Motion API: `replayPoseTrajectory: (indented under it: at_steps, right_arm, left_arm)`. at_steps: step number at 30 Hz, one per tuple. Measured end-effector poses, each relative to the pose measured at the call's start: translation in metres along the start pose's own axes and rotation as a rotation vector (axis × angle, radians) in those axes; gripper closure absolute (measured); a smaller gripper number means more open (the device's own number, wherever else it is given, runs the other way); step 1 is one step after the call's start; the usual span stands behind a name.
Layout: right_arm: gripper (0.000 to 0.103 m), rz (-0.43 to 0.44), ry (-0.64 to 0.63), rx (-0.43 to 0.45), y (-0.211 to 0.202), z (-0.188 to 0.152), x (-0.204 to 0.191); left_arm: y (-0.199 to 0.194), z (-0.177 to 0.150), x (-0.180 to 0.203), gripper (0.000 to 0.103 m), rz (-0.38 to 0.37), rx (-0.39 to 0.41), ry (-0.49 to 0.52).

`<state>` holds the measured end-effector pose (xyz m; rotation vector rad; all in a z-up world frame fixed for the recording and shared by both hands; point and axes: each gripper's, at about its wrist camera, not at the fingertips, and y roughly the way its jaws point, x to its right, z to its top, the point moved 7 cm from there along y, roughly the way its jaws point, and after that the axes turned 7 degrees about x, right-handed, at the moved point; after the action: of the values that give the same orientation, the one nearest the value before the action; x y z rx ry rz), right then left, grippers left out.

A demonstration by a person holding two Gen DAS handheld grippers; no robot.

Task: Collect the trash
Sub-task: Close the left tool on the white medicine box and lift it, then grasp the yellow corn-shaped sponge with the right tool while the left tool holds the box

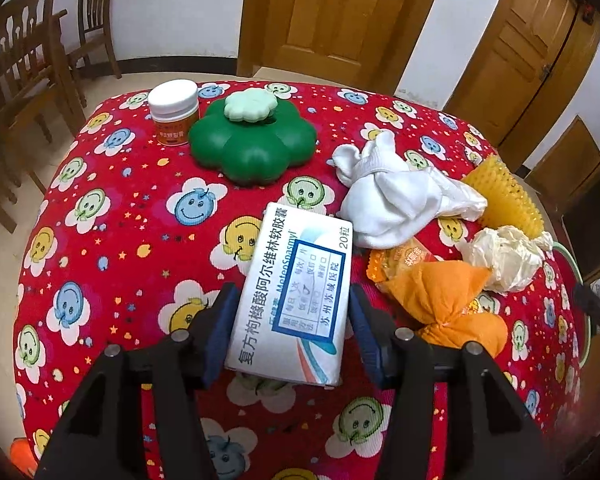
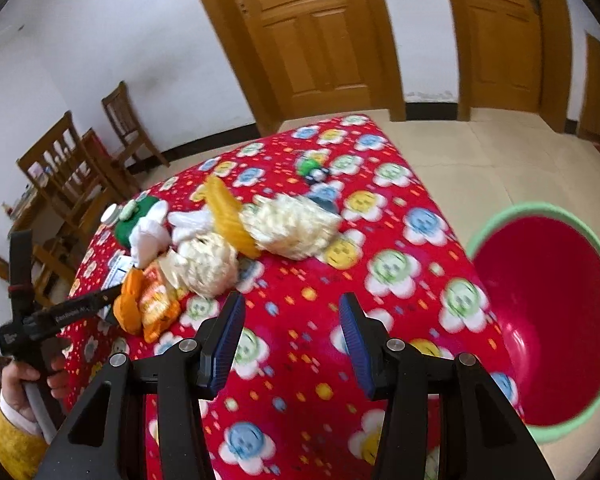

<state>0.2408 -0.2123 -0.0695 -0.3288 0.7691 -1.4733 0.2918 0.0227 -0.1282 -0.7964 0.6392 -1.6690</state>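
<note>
The medicine box [image 1: 296,300] lies on the red tablecloth [image 1: 120,240] at lower centre, between the spread fingers of the left gripper [image 1: 294,332], pads not touching it. Its label reads "MeteoSpasmyl" and "20粒"; the stamped grid is too small to read. The right gripper [image 2: 292,344] gapes empty over blurred cloth, the red bin [image 2: 548,320] cut off at the right edge.

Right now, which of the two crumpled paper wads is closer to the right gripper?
The rounder crumpled wad, lying against the orange snack wrapper, is closer to the right gripper. The other wad lies farther back, beside the yellow spiky piece.
</note>
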Motion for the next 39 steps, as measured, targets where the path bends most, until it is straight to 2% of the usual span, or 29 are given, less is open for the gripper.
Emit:
replayPoseTrajectory:
  at_steps: [8, 14, 18, 21, 27, 32, 36, 39]
  right_arm:
    - [0.053, 0.033, -0.062, -0.017, 0.032, 0.025, -0.027]
    - [0.053, 0.062, -0.094, -0.032, 0.055, 0.040, -0.046]
    - [0.054, 0.042, -0.134, -0.038, 0.071, 0.045, -0.057]
    - [0.057, 0.029, -0.158, -0.044, 0.079, 0.049, -0.064]
    - [0.063, -0.025, -0.202, -0.044, 0.088, 0.059, -0.075]
    - [0.075, -0.035, -0.232, -0.072, 0.097, 0.060, -0.082]
    - [0.091, -0.062, -0.256, -0.108, 0.106, 0.055, -0.084]
    - [0.093, -0.075, -0.259, -0.099, 0.105, 0.055, -0.083]
  left_arm:
    - [-0.002, 0.003, -0.002, 0.049, -0.007, 0.064, -0.033]
    - [-0.021, 0.009, -0.010, 0.049, 0.014, 0.130, -0.057]
    - [-0.031, 0.011, -0.014, 0.049, -0.005, 0.165, -0.097]
    - [-0.035, 0.011, -0.017, 0.049, -0.033, 0.178, -0.143]
    - [-0.042, 0.009, -0.015, 0.049, -0.085, 0.201, -0.162]
    - [-0.046, 0.008, -0.017, 0.049, -0.096, 0.223, -0.162]
    - [-0.046, 0.006, -0.019, 0.049, -0.120, 0.220, -0.180]
    - [-0.046, 0.006, -0.020, 0.049, -0.128, 0.221, -0.192]
